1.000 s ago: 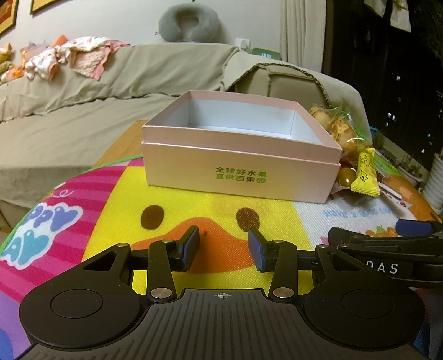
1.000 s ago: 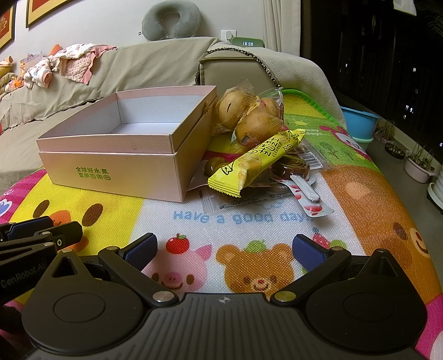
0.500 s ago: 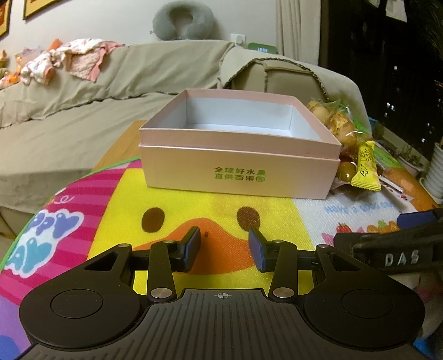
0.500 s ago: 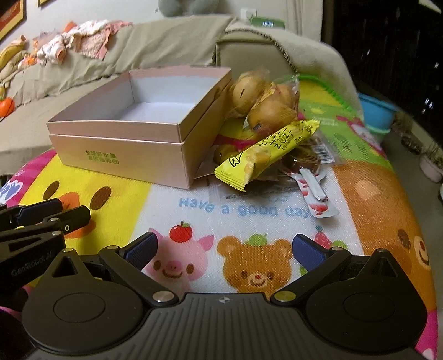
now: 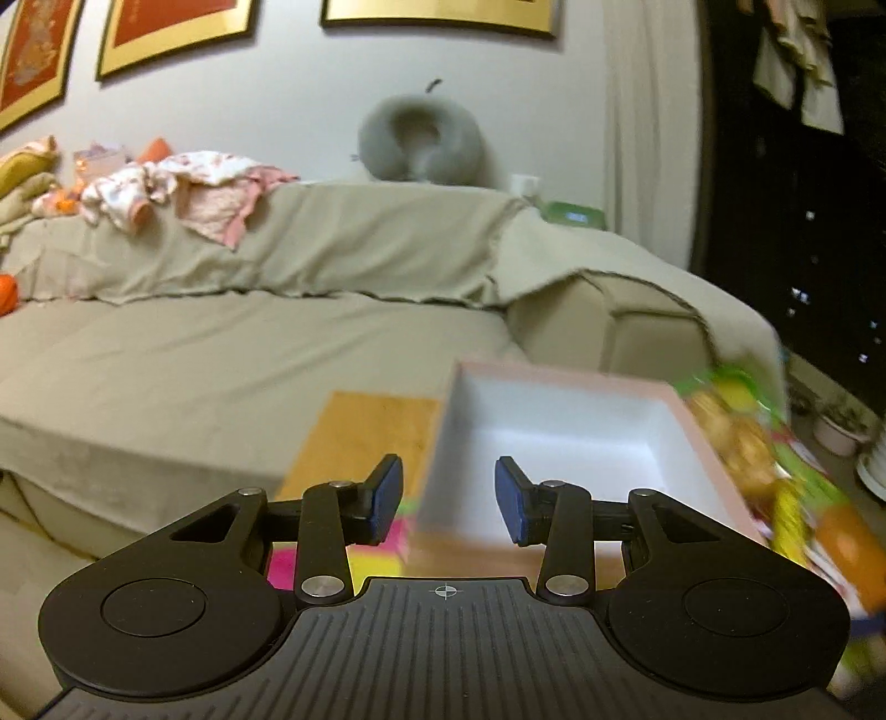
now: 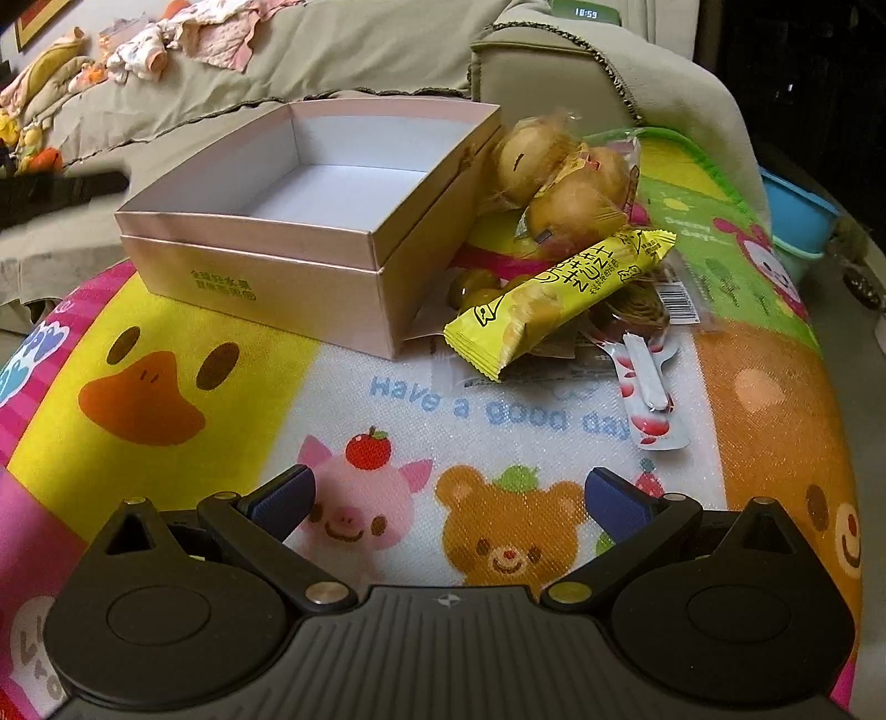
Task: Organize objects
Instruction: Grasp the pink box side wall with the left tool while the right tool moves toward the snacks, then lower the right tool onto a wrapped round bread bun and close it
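While the left wrist view is blurred, it shows the left gripper (image 5: 448, 493) with its blue-padded fingers (image 5: 386, 493) parted and holding nothing, raised above the near left corner of an open pale pink cardboard box (image 5: 559, 437) with a white inside. Beside the box lies a bare strip of wooden counter (image 5: 365, 432). Behind stretches a long sofa under a beige cloth cover (image 5: 249, 343), with crumpled pink and white clothes (image 5: 183, 194) and a grey U-shaped neck pillow (image 5: 421, 138) on its back. Gold-framed red pictures (image 5: 177, 27) hang on the pale wall.

Across the right wrist view, the right gripper (image 6: 451, 501) hovers with fingers spread wide and empty over a bright cartoon-printed mat (image 6: 387, 410) covering the counter. The pink box sits toward the far left of the mat, and just beside its right wall lies a heap of snacks: clear-wrapped golden buns (image 6: 559, 171), a yellow snack packet (image 6: 559, 299) and a plastic-wrapped white spoon (image 6: 645, 376). A blue plastic tub (image 6: 797, 221) stands off the mat at right.
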Available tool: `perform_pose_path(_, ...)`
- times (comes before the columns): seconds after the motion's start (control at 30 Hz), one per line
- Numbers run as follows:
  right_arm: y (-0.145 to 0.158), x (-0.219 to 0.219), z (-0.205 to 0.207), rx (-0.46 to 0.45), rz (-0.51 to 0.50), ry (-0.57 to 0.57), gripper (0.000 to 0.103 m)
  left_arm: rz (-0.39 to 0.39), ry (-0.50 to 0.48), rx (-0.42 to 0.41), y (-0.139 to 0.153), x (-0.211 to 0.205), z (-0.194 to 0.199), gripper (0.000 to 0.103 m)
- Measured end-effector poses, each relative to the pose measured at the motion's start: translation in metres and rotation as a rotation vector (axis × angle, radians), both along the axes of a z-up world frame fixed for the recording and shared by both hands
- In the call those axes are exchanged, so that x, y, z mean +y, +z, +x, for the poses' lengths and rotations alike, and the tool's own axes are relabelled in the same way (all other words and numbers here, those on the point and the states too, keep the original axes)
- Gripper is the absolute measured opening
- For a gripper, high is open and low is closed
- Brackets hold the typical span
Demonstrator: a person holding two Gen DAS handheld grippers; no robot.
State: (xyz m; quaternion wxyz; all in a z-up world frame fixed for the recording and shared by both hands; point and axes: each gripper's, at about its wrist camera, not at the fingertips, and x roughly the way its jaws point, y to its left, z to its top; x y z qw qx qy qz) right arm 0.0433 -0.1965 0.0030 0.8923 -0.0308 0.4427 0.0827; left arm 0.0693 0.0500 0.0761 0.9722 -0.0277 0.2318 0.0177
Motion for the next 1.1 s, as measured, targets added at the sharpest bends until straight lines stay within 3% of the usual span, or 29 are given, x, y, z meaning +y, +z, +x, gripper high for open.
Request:
perform_pose_path(0.13, 0.006, 0.001, -0.005, -0.020, 0.031, 0.020, 0.103, 0.047, 0.004, 0.116, -0.007, 0.006, 0.044, 0.043)
perform_pose_path(0.33, 0.049, 0.001, -0.029, -0.266, -0.008, 0.091, 0.103, 0.059, 0.011, 0.231, -0.030, 0.011, 0.074, 0.043)
perform_pose_path(0.4, 0.061, -0.009, -0.027, -0.292, -0.008, 0.082, 0.103, 0.037, 0.015, 0.257, -0.037, 0.014, 0.078, 0.042)
perform_pose_path(0.43, 0.064, -0.014, -0.024, -0.297, -0.012, 0.068, 0.103, 0.021, 0.016, 0.264, -0.040, 0.016, 0.077, 0.034)
perform_pose_path(0.53, 0.068, -0.035, -0.013, -0.294, -0.026, 0.014, 0.103, -0.031, -0.019, 0.294, -0.046, 0.019, 0.075, 0.012)
perform_pose_path(0.67, 0.062, -0.062, -0.006, -0.251, 0.034, -0.069, 0.103, 0.014, -0.035, 0.278, -0.046, 0.013, 0.062, 0.011)
perform_pose_path(0.8, 0.052, -0.085, 0.009, -0.193, 0.148, -0.138, 0.103, 0.005, -0.039, 0.287, -0.044, 0.011, 0.049, 0.011)
perform_pose_path(0.9, 0.041, -0.082, 0.025, -0.167, 0.159, -0.165, 0.101, 0.006, -0.037, 0.278, -0.045, 0.010, 0.043, 0.011)
perform_pose_path(0.97, 0.037, -0.078, 0.040, -0.154, 0.181, -0.174, 0.088, 0.001, -0.033, 0.278, -0.043, 0.009, 0.046, 0.011)
perform_pose_path(1.1, 0.031, -0.069, 0.066, -0.129, 0.219, -0.207, 0.078, -0.010, -0.027, 0.282, -0.043, 0.009, 0.043, 0.011)
